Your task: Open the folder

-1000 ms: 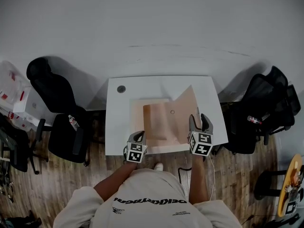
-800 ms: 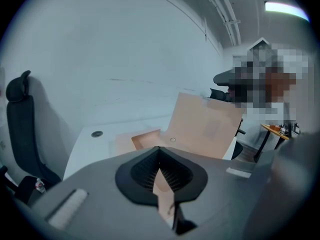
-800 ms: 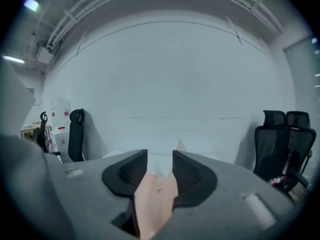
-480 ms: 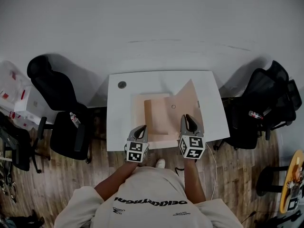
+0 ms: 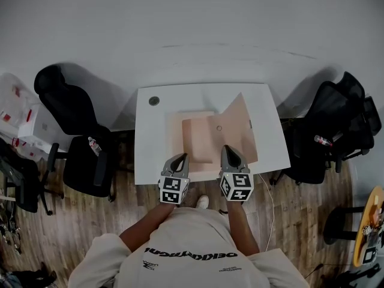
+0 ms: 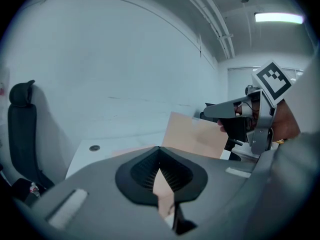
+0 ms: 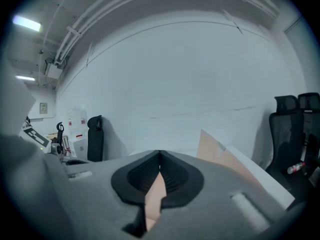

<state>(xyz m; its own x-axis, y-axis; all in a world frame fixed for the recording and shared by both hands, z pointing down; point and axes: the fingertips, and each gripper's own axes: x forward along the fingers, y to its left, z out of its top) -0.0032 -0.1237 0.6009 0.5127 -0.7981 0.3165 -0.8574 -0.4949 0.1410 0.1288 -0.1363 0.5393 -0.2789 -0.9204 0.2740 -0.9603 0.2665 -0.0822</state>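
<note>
A peach folder point(image 5: 204, 140) lies on the white table point(image 5: 150, 149), its right flap point(image 5: 240, 125) tilted up. My left gripper point(image 5: 180, 158) is at the folder's near edge, shut on a thin peach sheet point(image 6: 162, 189) of it. To its right, my right gripper point(image 5: 230, 153) is at the same edge. Its jaws have just been closing and now pinch a peach sheet point(image 7: 155, 196). The raised flap point(image 7: 220, 156) stands ahead to the right in the right gripper view. In the left gripper view the flap point(image 6: 195, 139) stands ahead, with the right gripper point(image 6: 220, 111) beside it.
A small dark round thing point(image 5: 154, 101) sits at the table's far left corner. Black office chairs stand at the left point(image 5: 66, 101) and at the right point(image 5: 336, 131). White bins point(image 5: 18, 119) stand at the far left. A bottle point(image 5: 93, 146) lies on the left chair.
My right gripper has moved left from the folder's right side to its near edge and closed on a sheet. My left gripper has risen a little with its sheet.
</note>
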